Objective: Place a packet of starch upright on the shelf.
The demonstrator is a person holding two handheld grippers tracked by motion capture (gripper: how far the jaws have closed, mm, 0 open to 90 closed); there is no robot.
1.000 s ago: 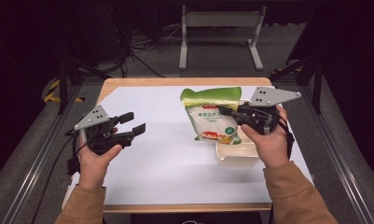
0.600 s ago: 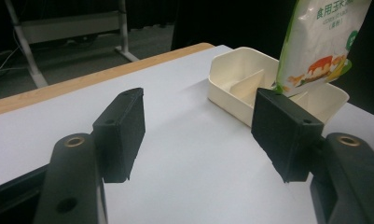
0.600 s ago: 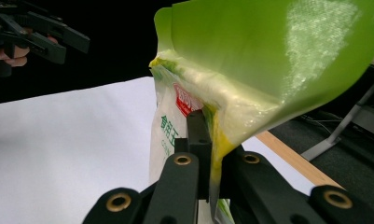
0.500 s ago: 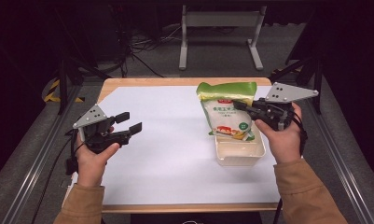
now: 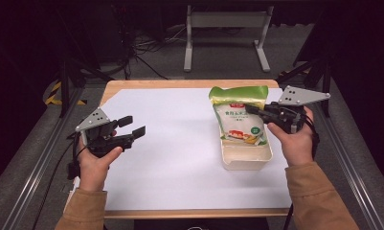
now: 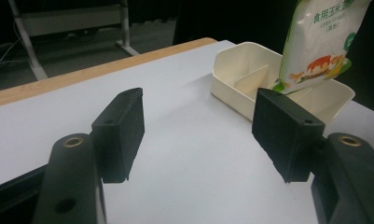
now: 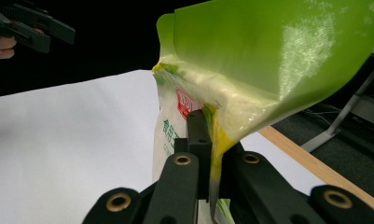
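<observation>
A green and white starch bag (image 5: 239, 117) hangs upright over a cream plastic container (image 5: 247, 155) at the right of the table. My right gripper (image 5: 251, 109) is shut on the bag's upper right edge. In the right gripper view the green top of the bag (image 7: 268, 56) is pinched between the jaws of the right gripper (image 7: 208, 140). The left gripper view shows the bag (image 6: 322, 42) with its bottom reaching into the divided container (image 6: 250, 77). My left gripper (image 5: 132, 127) hovers open at the table's left, nothing between its fingers (image 6: 121, 128).
A white sheet (image 5: 180, 143) covers the wooden table (image 5: 180, 84). A metal frame stand (image 5: 225, 33) and cables lie on the dark floor beyond the far edge. Rails run along both sides of the table.
My right gripper has carried the bag to the right and set it more upright over the container. The left gripper has barely moved.
</observation>
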